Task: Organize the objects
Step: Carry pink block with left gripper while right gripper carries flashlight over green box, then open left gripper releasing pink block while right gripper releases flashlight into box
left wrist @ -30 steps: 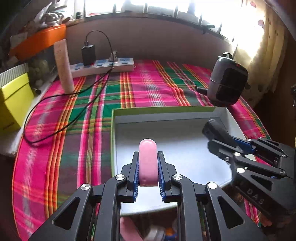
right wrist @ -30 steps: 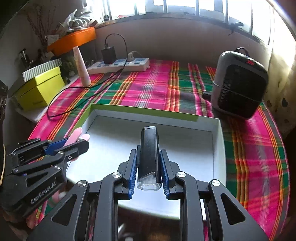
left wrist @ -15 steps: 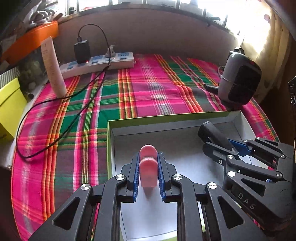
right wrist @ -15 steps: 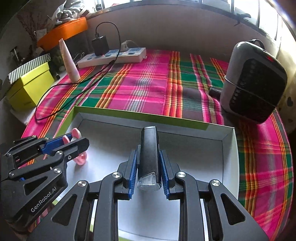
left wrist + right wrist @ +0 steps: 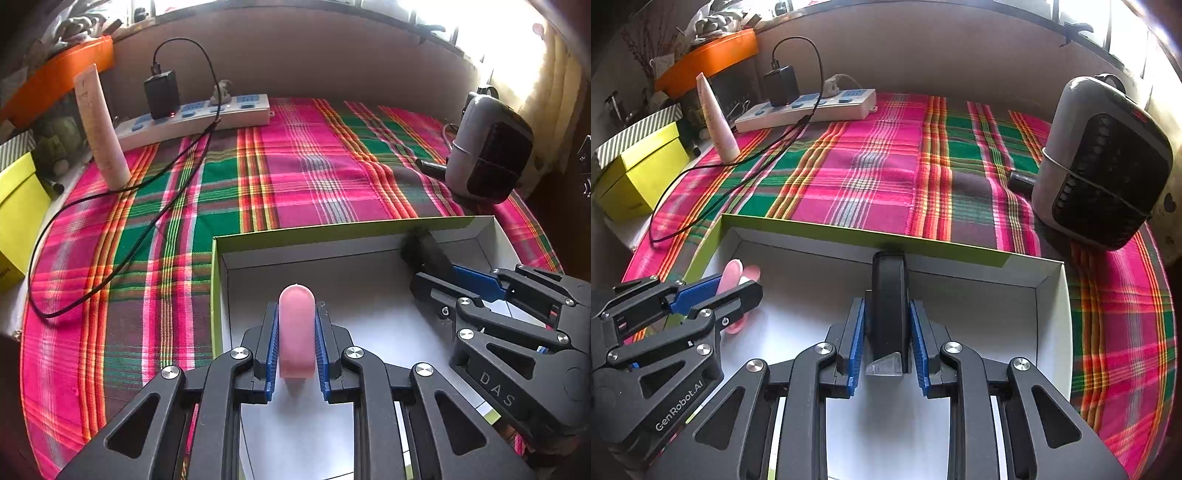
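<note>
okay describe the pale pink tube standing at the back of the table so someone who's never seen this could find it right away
Start at the plaid tablecloth and go to its far left corner, by the white power strip. The tube stands upright just left of the strip, in front of the yellow box. It is the only tall, tapering, pale pink thing there.

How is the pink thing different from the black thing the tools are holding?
The pink thing is rounded and pale pink all over; the black thing is dark and boxier, with a clear piece at its near end. The left tool holds the pink one, the right tool the black one. Both are clamped over the white box.
</note>
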{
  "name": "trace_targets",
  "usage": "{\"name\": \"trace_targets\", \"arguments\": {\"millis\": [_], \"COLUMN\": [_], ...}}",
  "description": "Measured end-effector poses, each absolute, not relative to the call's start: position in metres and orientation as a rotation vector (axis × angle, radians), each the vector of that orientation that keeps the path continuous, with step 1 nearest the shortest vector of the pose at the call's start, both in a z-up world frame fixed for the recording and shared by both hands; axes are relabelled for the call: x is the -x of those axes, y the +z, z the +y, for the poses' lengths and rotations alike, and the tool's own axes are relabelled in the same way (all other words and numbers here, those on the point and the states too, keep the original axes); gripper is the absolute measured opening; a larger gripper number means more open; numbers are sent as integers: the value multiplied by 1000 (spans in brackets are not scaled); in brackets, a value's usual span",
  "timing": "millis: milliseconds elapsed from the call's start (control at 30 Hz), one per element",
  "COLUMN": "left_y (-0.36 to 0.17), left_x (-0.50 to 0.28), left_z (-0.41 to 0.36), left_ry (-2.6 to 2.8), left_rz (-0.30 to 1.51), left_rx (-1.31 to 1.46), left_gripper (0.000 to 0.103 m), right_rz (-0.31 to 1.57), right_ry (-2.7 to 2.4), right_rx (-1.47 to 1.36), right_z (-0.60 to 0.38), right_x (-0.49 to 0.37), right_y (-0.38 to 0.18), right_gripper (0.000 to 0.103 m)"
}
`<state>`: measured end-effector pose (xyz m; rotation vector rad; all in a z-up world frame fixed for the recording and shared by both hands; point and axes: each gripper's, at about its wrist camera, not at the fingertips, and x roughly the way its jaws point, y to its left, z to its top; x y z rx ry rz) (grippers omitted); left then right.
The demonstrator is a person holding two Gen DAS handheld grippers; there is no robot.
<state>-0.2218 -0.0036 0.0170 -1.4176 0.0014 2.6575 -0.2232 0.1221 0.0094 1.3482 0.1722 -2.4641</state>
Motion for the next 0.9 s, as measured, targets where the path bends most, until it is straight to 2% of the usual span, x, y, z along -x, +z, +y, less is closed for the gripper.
{"name": "trace_targets", "arguments": {"millis": [200, 433, 500, 567, 633, 900], "left_y": [17, 17, 17, 19, 21, 31], "left_x": [222, 221, 220, 218, 216, 202], "left_z": [-4, -1, 0, 0, 0, -5], "left_ry": [2656, 2640, 2636, 2640, 2647, 2666], "left_rz": [1, 0, -3, 6, 14, 6], "left_rx": [1421, 1414, 1416, 1413, 1403, 1381], "left_gripper": [17, 25, 27, 29, 35, 37], "right_rz": [181, 178, 168, 167, 160, 131], "right_ry": [-2469, -2468, -2469, -2472, -2476, -2489], "right_rx": [-1351, -1356, -1361, -1359, -1353, -1329], "right_z": [121, 122, 122, 123, 125, 129], "right_x": [222, 221, 221, 220, 218, 205], "right_y": [9, 9, 9, 10, 12, 21], "right_gripper": [25, 25, 29, 39, 42, 43]}}
